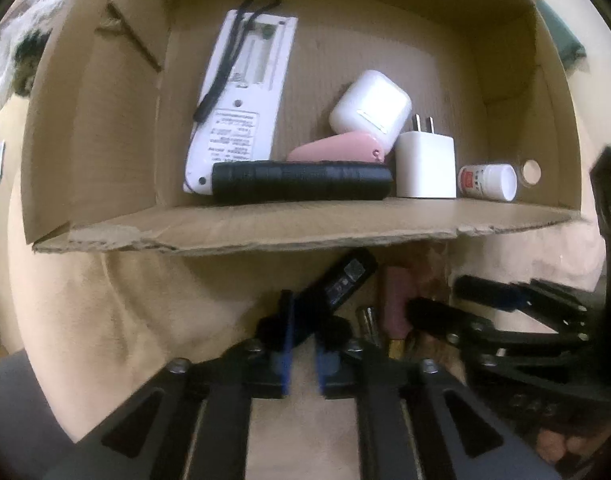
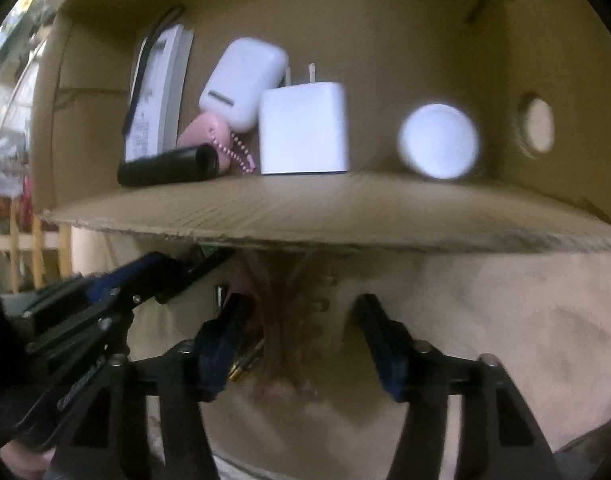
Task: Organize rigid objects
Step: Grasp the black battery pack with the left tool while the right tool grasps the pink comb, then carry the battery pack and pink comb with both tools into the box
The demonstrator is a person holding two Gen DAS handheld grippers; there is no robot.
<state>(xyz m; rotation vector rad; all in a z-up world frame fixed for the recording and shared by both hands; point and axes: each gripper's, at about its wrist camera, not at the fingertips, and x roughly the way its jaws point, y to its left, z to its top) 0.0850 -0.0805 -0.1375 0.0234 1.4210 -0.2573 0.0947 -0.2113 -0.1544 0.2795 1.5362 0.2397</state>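
We look down into an open brown cardboard box (image 1: pixel 105 140) standing on a beige cloth surface (image 1: pixel 125 312). Inside, along its near wall, lie a black cylindrical flashlight (image 1: pixel 301 186), a white square wall charger (image 1: pixel 425 166) and, farther right, a small white-capped bottle (image 1: pixel 488 181). Behind them we see a pink oval keychain piece (image 1: pixel 337 150), a white rounded earbud case (image 1: pixel 370 106) and, at far left, a long white remote-like device (image 1: pixel 241 96) with a black strap.

The left gripper (image 1: pixel 303 356) has its fingers nearly shut on a black rectangular adapter (image 1: pixel 341 284) just outside the box. The right gripper (image 2: pixel 301 332) stands half open over a blurred reddish item (image 2: pixel 289 320), without visible contact.
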